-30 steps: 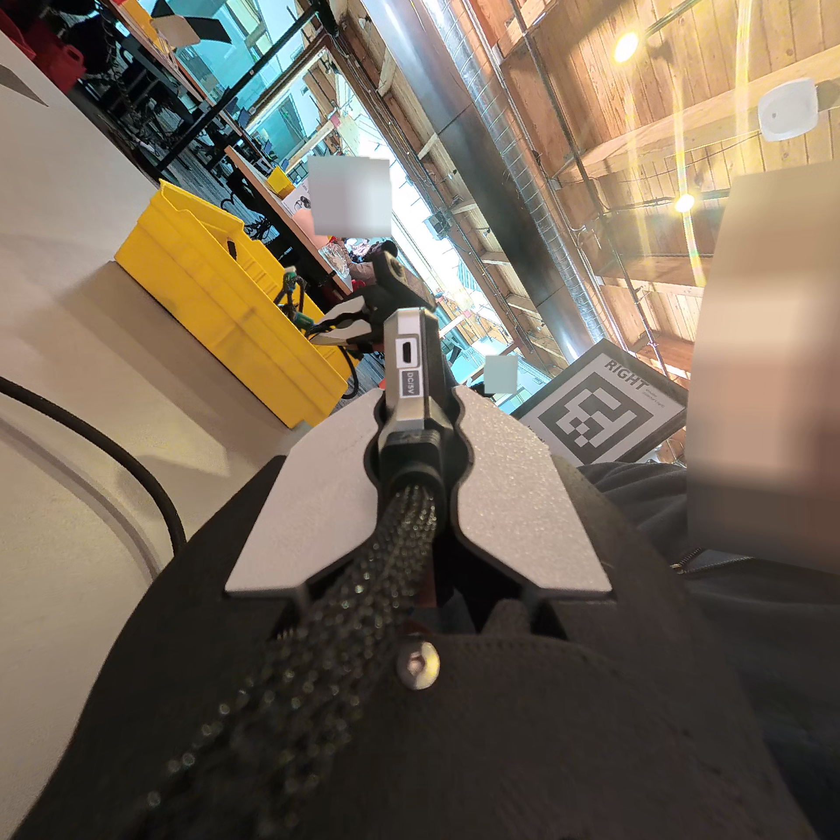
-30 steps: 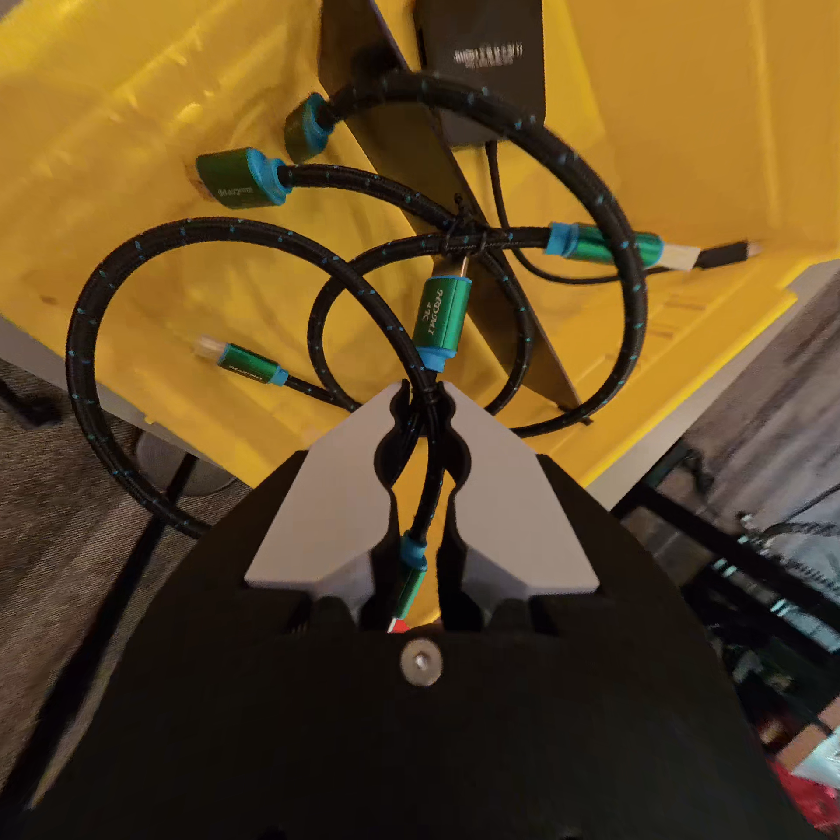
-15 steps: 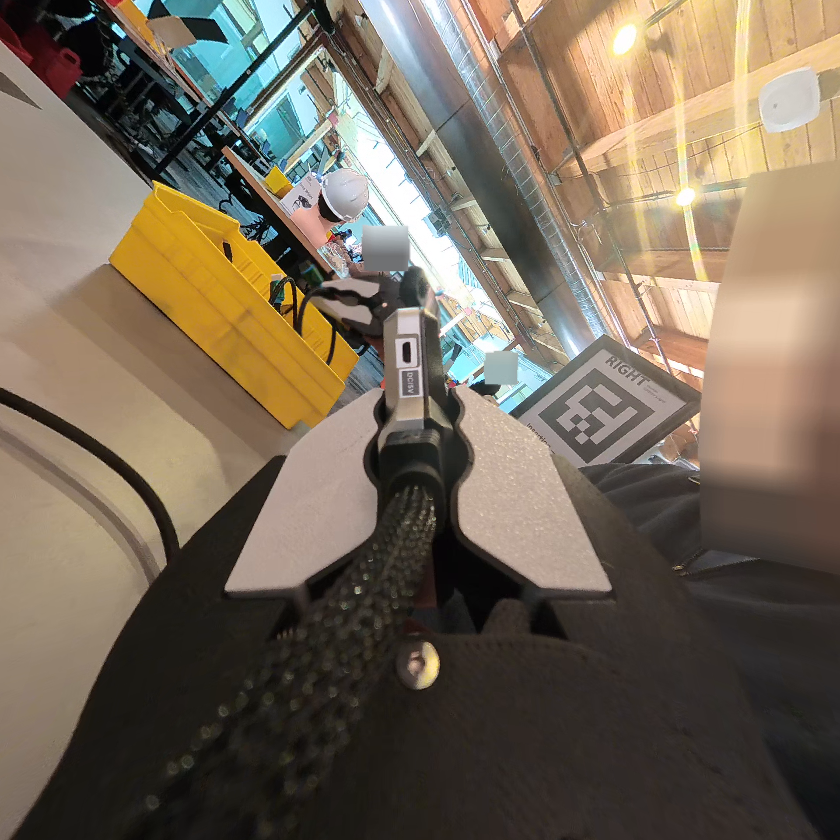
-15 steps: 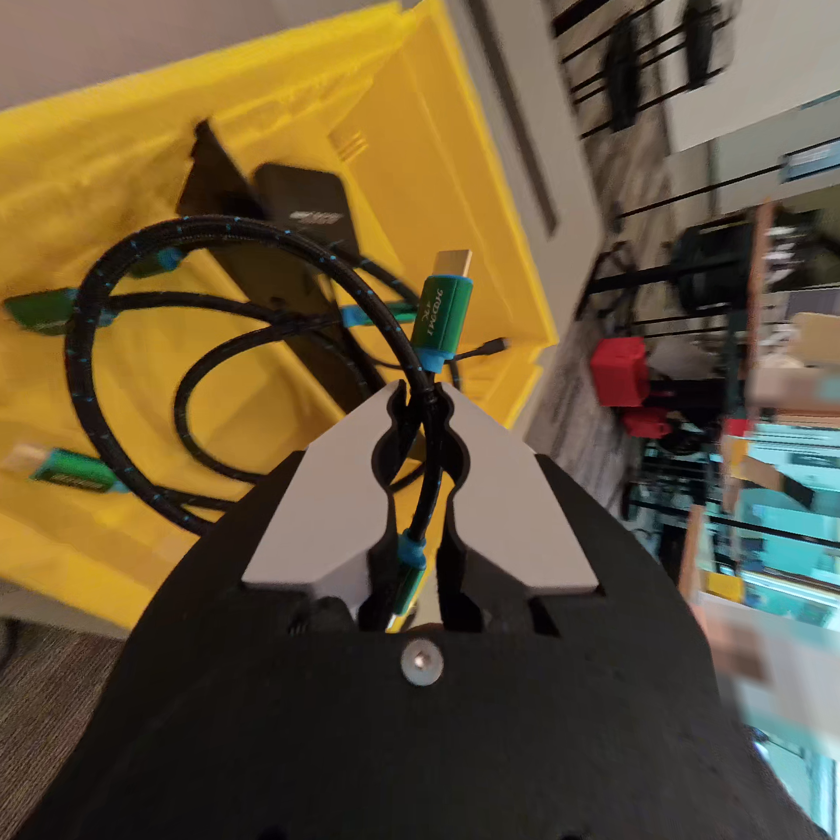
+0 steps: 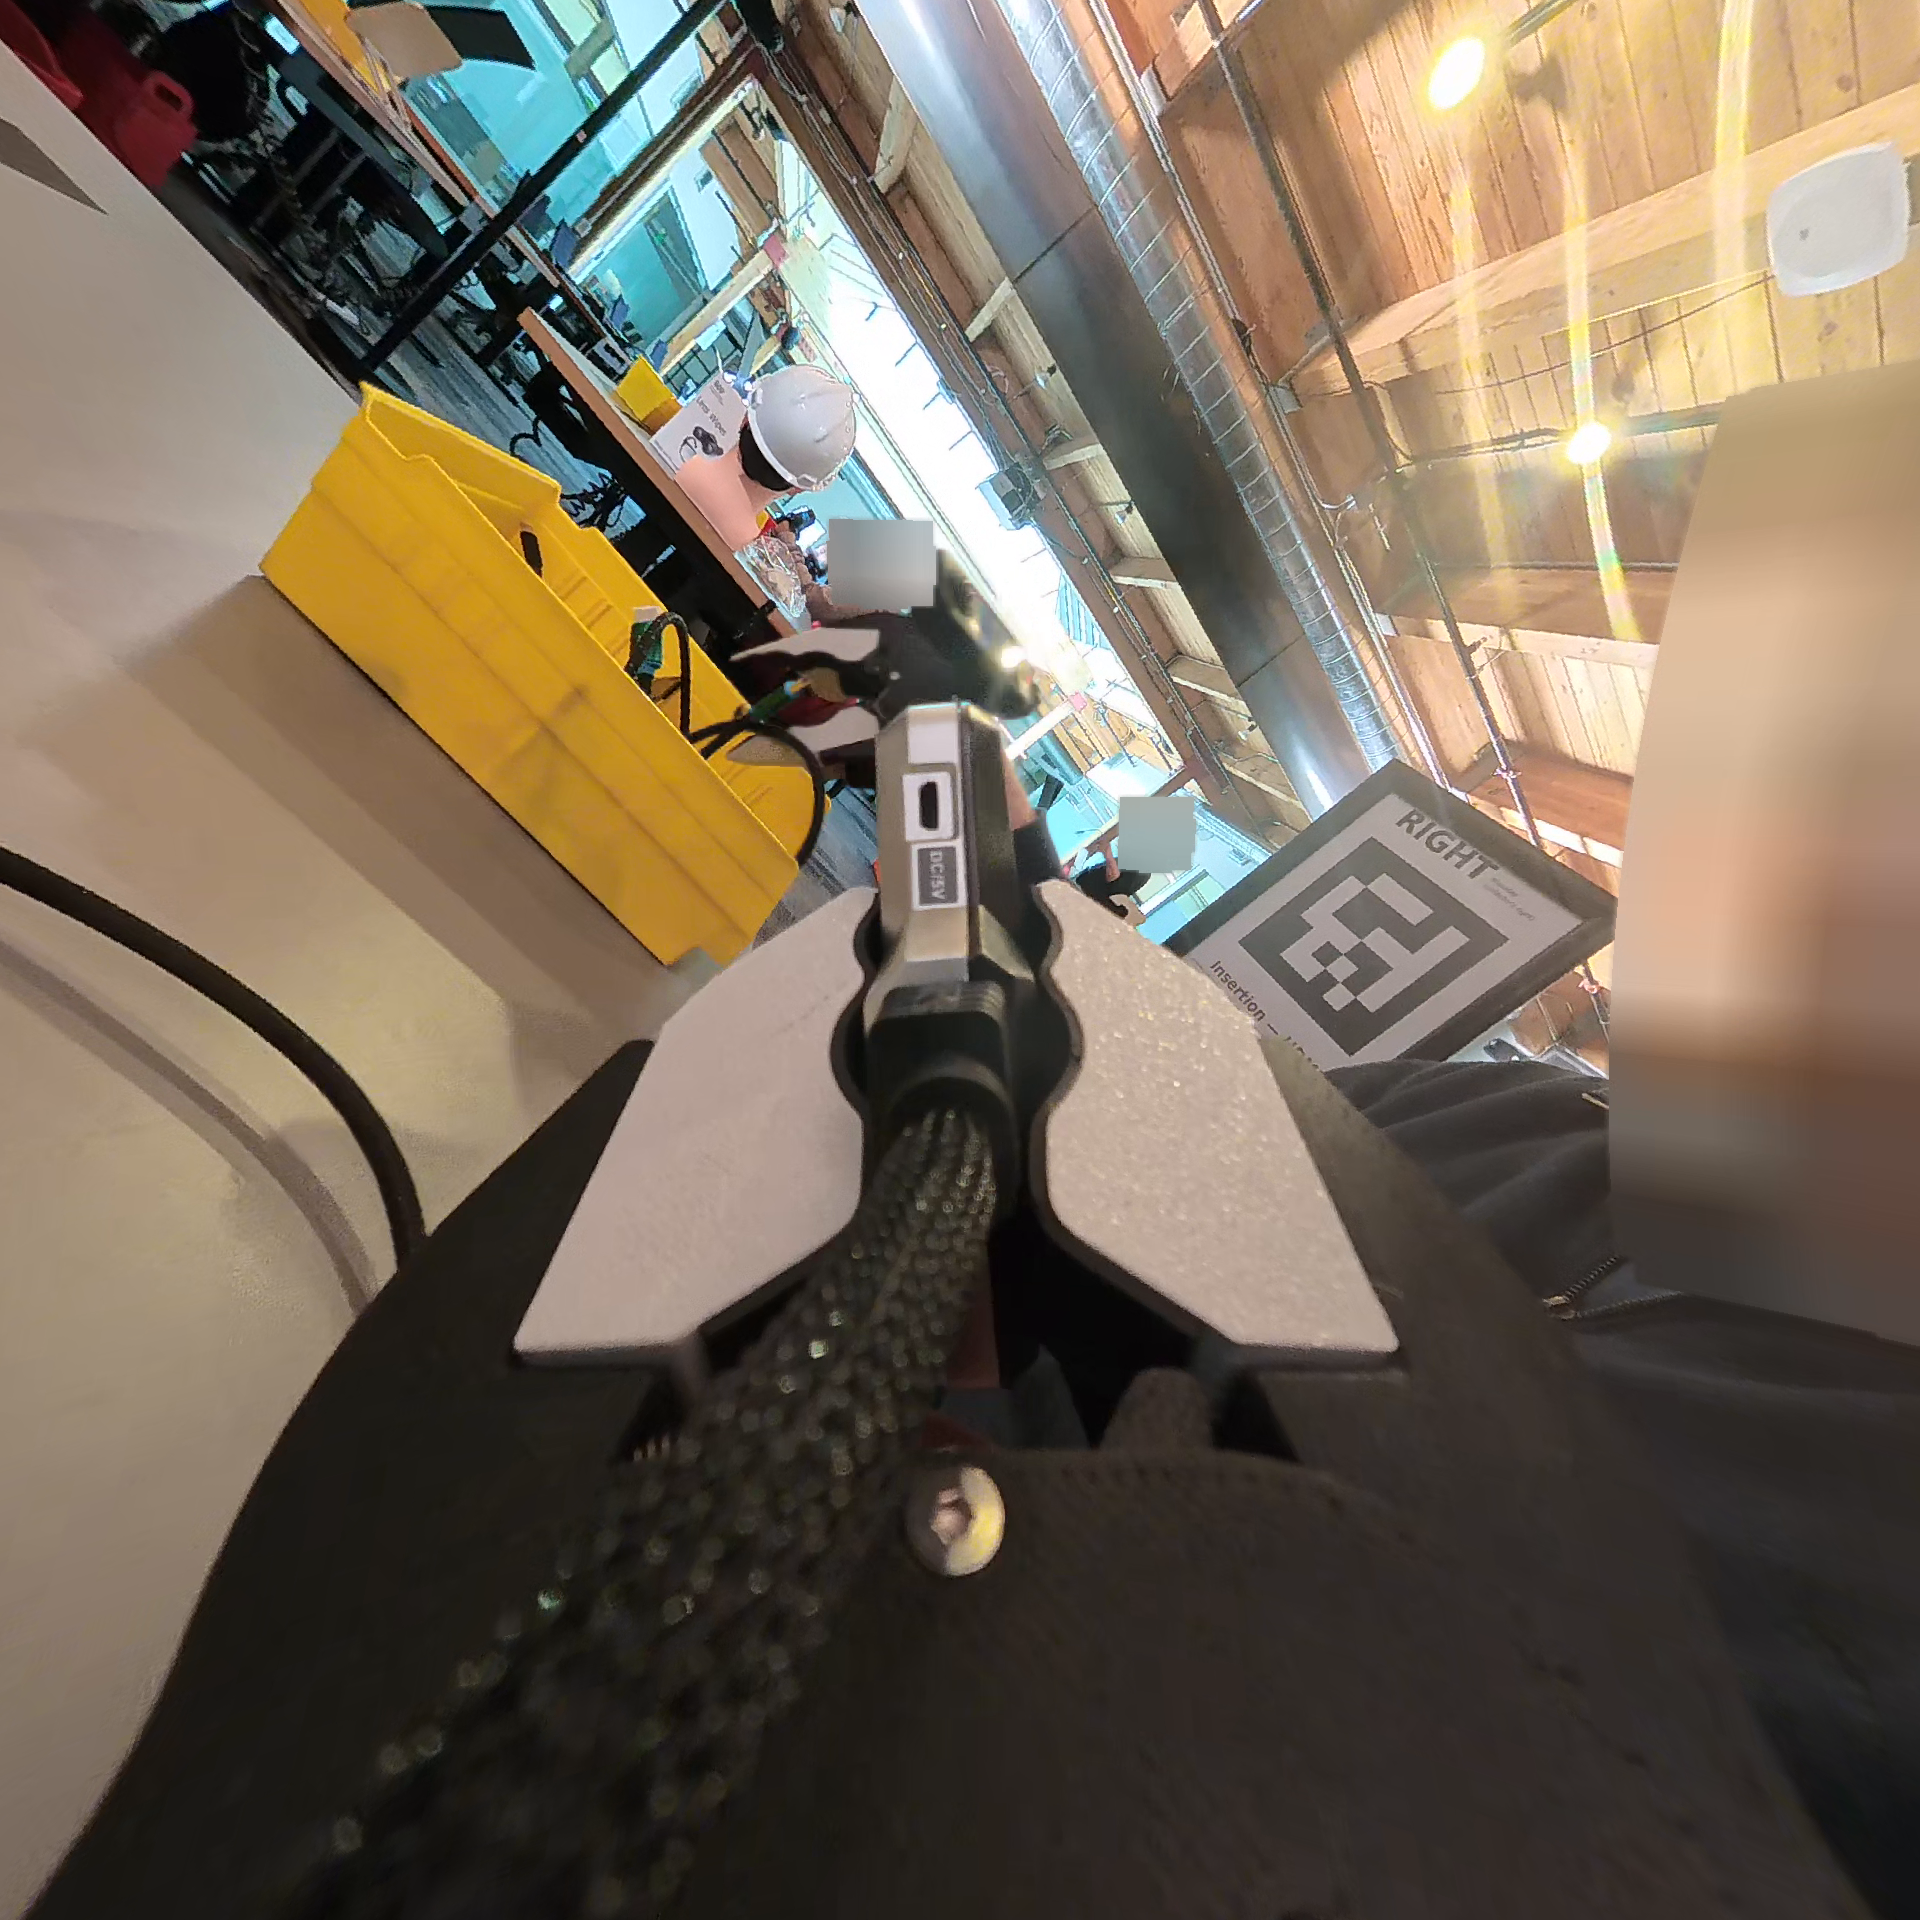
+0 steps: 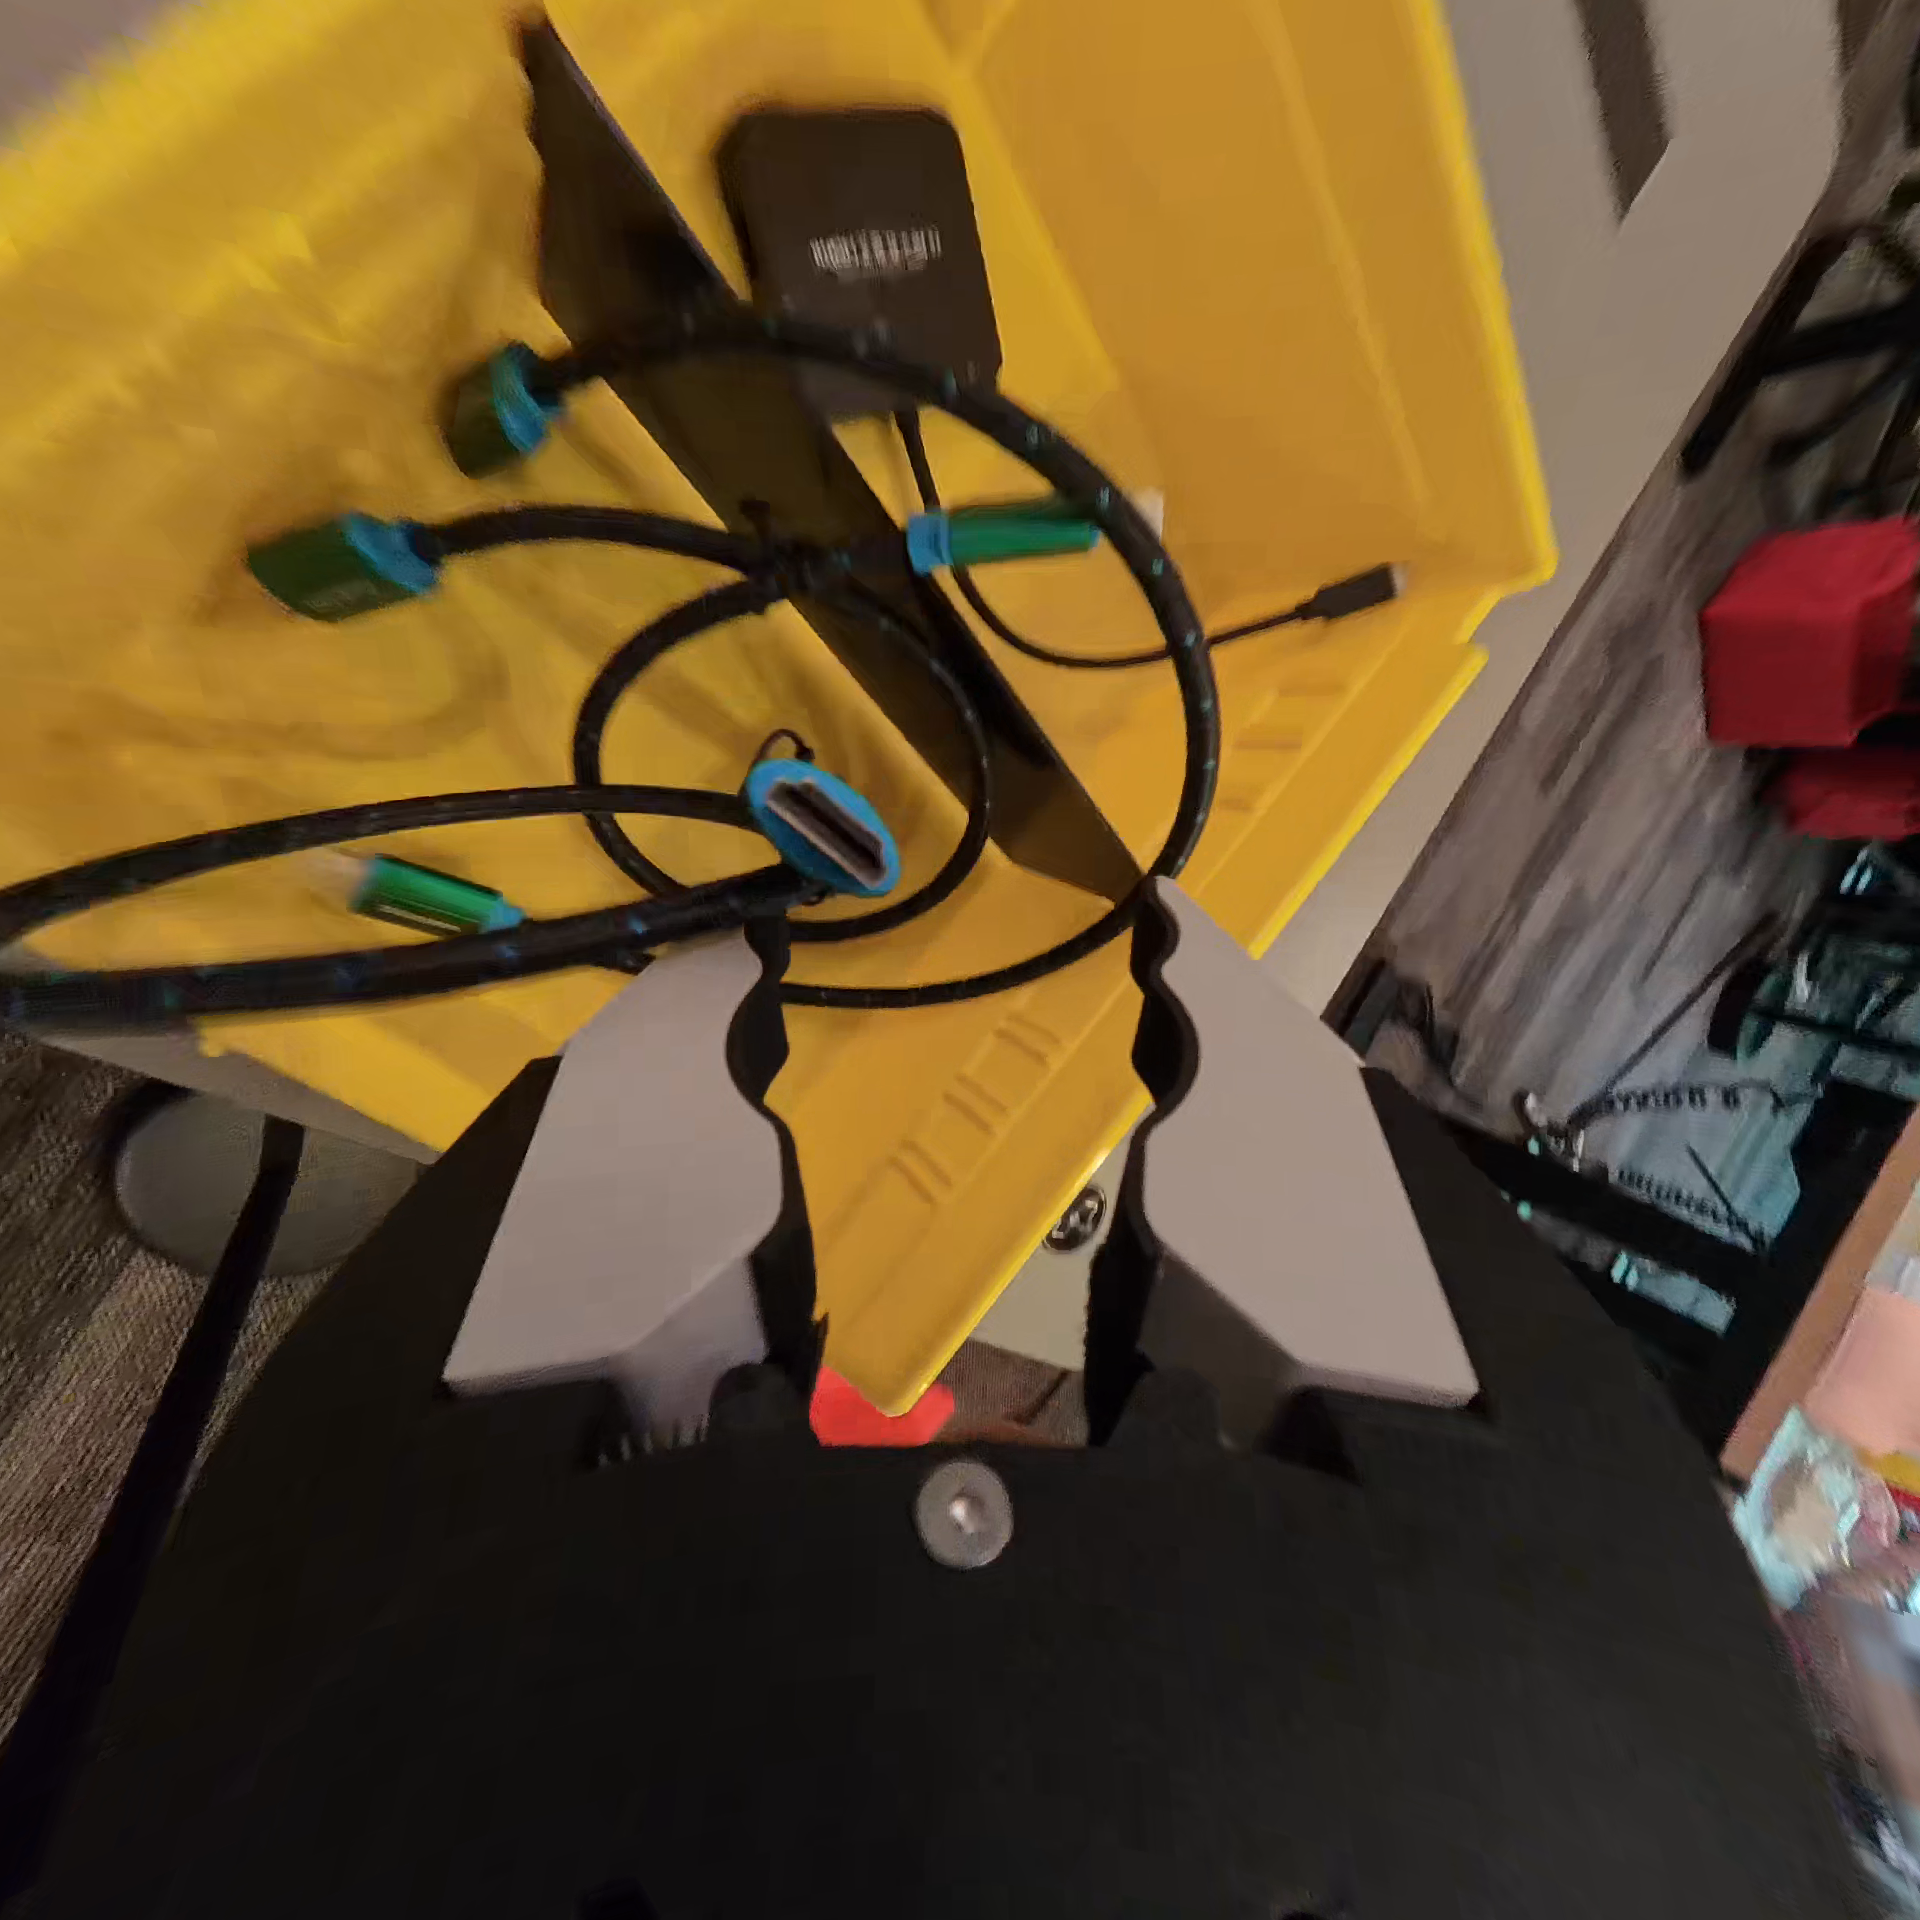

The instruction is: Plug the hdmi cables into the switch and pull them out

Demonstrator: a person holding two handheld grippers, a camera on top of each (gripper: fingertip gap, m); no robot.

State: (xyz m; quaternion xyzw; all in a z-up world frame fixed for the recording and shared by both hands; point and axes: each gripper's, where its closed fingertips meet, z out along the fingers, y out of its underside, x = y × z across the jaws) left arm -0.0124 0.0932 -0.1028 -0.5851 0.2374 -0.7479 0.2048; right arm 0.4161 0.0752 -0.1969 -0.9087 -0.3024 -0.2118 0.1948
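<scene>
My left gripper [image 5: 956,914] is shut on the HDMI switch [image 5: 940,821], a small silver and black box that stands up between the pads. The switch's braided lead [image 5: 914,1184] runs back between the fingers. My right gripper [image 6: 956,904] is open and holds nothing above the yellow bin [image 6: 1247,312]. A black braided HDMI cable's plug [image 6: 821,826], with a blue collar, faces me just ahead of the left fingertip [image 6: 717,987] and is free of the pads. In the left wrist view the right gripper [image 5: 821,696] hangs over the bin's [image 5: 499,644] near end.
The bin holds several coiled black cables with green plugs [image 6: 997,535], a flat black box [image 6: 862,229] and a black divider [image 6: 748,468]. A thin black cable [image 5: 208,966] crosses the pale table. A framed marker board [image 5: 1392,925] stands at right. Red blocks [image 6: 1808,655] sit beyond the bin. My right fingertips sit around 45 cm from my left ones.
My right gripper opened and let go of the HDMI cable it was shut on; the plug dropped forward over the bin. The right gripper also swung back toward the bin. My left gripper kept its hold.
</scene>
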